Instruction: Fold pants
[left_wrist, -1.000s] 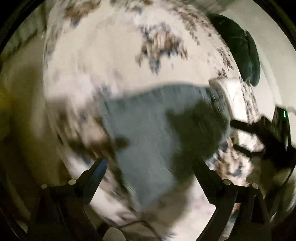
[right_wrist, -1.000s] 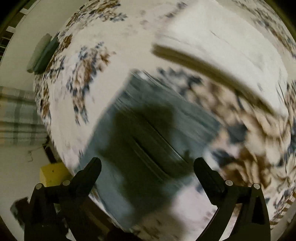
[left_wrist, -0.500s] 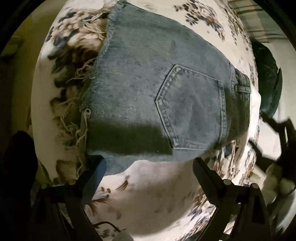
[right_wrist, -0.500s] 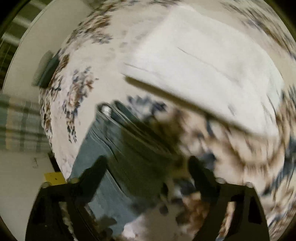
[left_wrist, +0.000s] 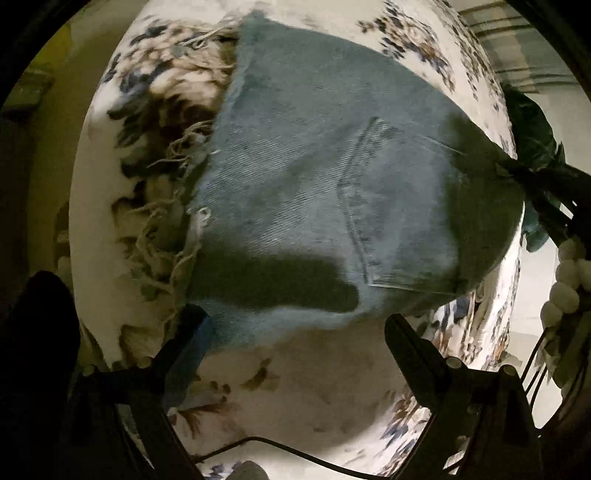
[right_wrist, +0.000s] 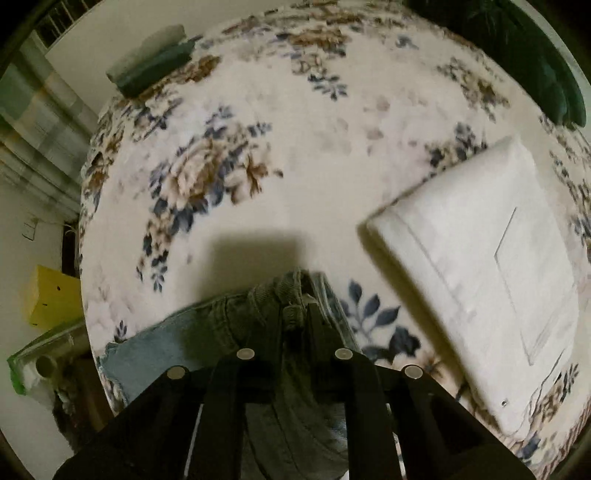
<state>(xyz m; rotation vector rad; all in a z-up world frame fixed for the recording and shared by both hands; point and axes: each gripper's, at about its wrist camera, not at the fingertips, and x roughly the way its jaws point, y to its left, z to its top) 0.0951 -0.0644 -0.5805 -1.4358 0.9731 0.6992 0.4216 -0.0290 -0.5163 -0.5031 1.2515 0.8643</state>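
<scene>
Blue denim pants (left_wrist: 314, 206) lie folded on a floral bedspread (left_wrist: 295, 391), back pocket up and frayed hem at the left. My left gripper (left_wrist: 295, 336) is open and empty, its fingers just below the near edge of the denim. My right gripper (right_wrist: 295, 310) is shut on the waistband of the pants (right_wrist: 291, 295); it shows as a dark shape at the right edge of the left wrist view (left_wrist: 543, 188), at the denim's waistband corner.
A folded white garment (right_wrist: 491, 266) lies on the bedspread (right_wrist: 295, 147) to the right of my right gripper. A dark green cushion (right_wrist: 155, 70) sits at the far edge. A yellow box (right_wrist: 48, 299) stands off the bed at the left.
My right gripper has dropped onto the waistband and shut on it. My left gripper has moved a little closer to the denim's near edge and stays open.
</scene>
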